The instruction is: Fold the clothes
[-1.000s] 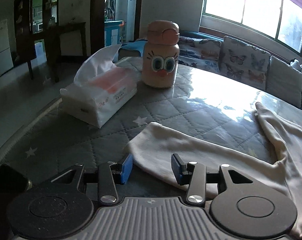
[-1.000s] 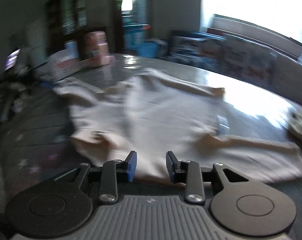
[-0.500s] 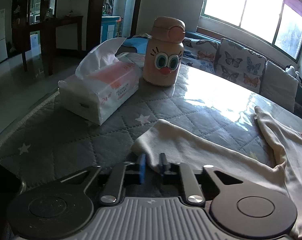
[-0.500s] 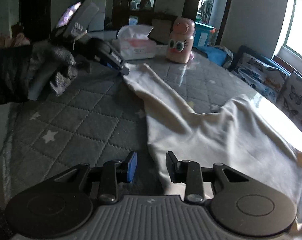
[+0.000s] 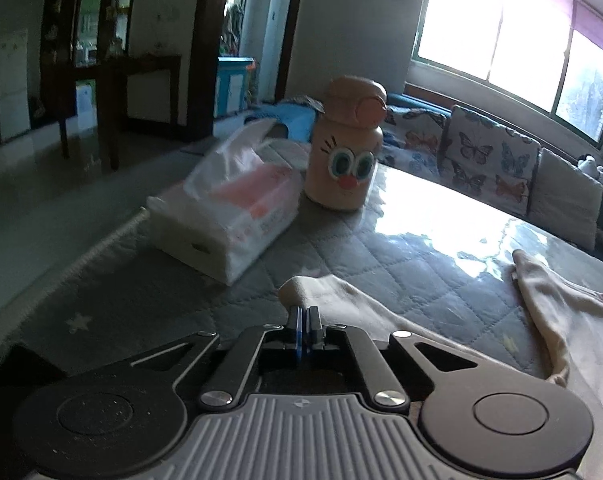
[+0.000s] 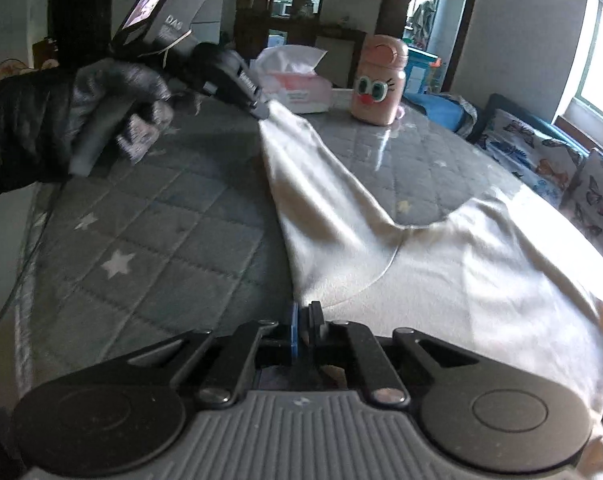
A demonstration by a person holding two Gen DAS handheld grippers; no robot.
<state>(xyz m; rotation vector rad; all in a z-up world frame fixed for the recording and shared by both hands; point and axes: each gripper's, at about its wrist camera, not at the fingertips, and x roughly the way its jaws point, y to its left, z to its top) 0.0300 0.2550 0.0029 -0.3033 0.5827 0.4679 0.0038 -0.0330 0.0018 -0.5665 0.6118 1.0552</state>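
While the left gripper [image 5: 304, 322] jaws pinch a sleeve end of the cream garment [image 5: 381, 312] on the quilted worktop [image 5: 173, 280], a tissue pack [image 5: 229, 216] stands beyond. From the right wrist, the right gripper [image 6: 304, 326] jaws clamp the garment's near edge.

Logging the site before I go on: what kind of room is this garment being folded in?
Most likely a home living or dining room: a sofa with butterfly cushions under a wide window, and a quilted table cover holding a tissue pack and cartoon-faced bottle.
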